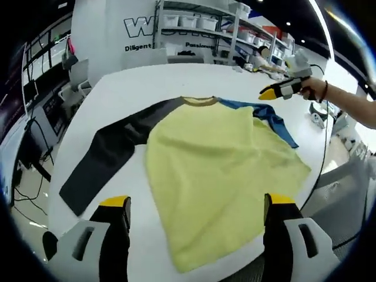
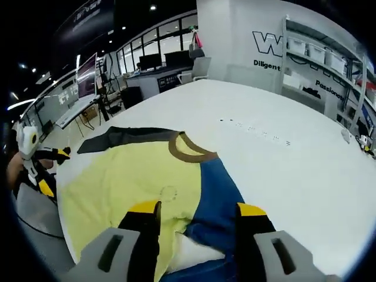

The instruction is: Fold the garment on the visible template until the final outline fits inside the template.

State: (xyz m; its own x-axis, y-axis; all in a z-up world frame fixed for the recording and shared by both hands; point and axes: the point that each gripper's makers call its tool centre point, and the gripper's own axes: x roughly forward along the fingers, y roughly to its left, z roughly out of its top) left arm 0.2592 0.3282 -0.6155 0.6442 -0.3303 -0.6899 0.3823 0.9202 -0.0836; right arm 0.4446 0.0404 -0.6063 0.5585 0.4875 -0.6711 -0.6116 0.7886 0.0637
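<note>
Right gripper (image 2: 195,212) has its jaws apart, holding nothing, hovering just over the blue sleeve (image 2: 214,202) near the shoulder. Left gripper (image 1: 197,205) is also spread and empty, above the lower hem of the yellow shirt (image 1: 217,176), which lies flat on the white table (image 1: 135,82) with its brown collar (image 1: 200,101) at the far side.

Step in hand looks like the first sleeve fold. To do it well: close on the blue sleeve edge only, not the yellow layer under it, lift low, carry it across the body, and lay it flat without dragging the shirt.

The left gripper view shows the long dark sleeve (image 1: 103,158) spread out to the side, plus the whole shirt outline and the right gripper (image 1: 276,91) in a hand. The right gripper view shows faint marks on the table (image 2: 258,132) past the collar, possibly the template, and the left gripper (image 2: 35,158) at the table edge.
</note>
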